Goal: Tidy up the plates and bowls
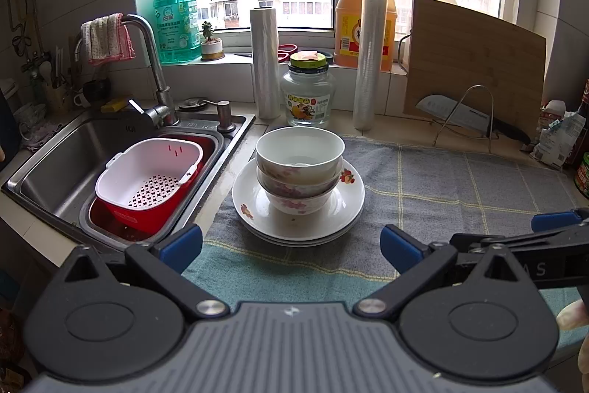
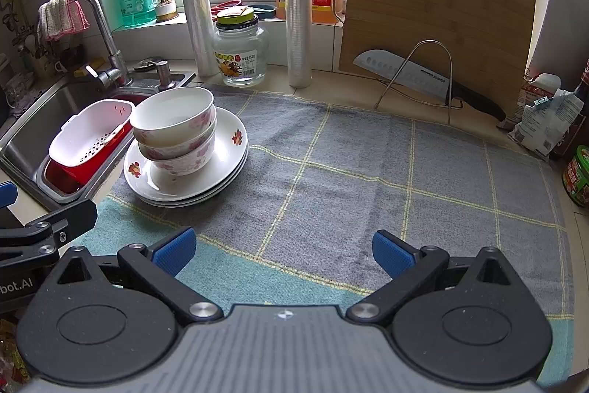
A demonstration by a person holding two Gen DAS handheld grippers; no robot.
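White bowls (image 1: 300,168), three nested, sit on our stack of plates (image 1: 298,209) at the left edge of the grey checked cloth (image 2: 349,164) covering the table, just right of the sink (image 1: 73,150). Inside the sink a white colander (image 1: 147,172) rests in a red basin (image 1: 125,218). We hold the left gripper (image 1: 291,247) in front of the stack, fingers apart and empty. Our right gripper (image 2: 283,251) hovers over bare cloth right of the stack, fingers likewise spread. Beyond the stack stands a glass jar (image 1: 307,94).
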